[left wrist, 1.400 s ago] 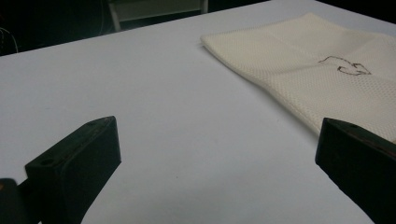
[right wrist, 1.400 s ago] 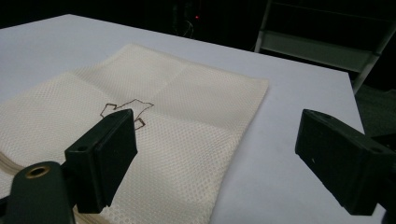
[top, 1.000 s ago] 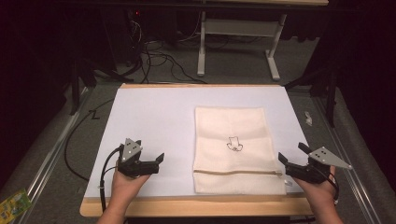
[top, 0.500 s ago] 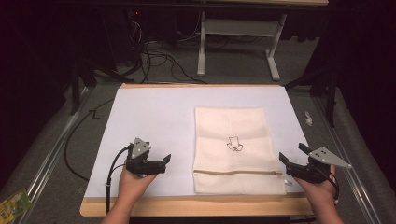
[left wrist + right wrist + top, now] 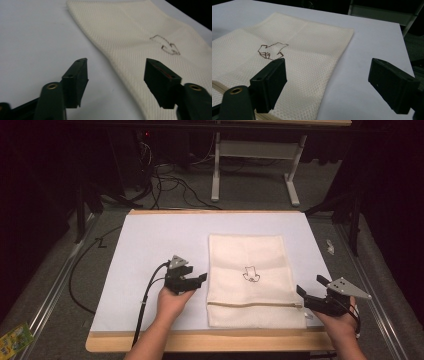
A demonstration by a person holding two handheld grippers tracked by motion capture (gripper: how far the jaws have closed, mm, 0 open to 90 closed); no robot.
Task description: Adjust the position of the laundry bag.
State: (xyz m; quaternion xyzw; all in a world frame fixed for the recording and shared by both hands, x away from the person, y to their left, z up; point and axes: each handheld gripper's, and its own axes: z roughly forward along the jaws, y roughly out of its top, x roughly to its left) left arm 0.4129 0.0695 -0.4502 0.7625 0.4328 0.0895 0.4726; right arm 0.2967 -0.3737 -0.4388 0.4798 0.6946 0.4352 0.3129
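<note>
A cream mesh zip bag is laid flat on a white table cover, right of centre, with its zipper running across near the front edge and a small dark embroidered outline at its middle.

The left gripper is held just beside the bag's left edge, jaws spread wide and nothing held; in the left gripper view the bag edge is seen passing between the 2 jaws. The right gripper is held at the bag's front right corner, also wide open and empty, with the bag's right edge seen lying between its jaws.

Likely risks: the thin mesh lies flush on the cover, so a jaw could slide over the edge and close on nothing, or the cover could be pinched along with the fabric. If only 1 layer is caught, the bag could gape or twist when lifted. Uneven pulls from the 2 sides could drag the bag askew.

Nothing else lies on the cover near the bag. Cables and a table leg frame are seen on the floor beyond the table, well apart, and a small pale object lies off its right edge.
</note>
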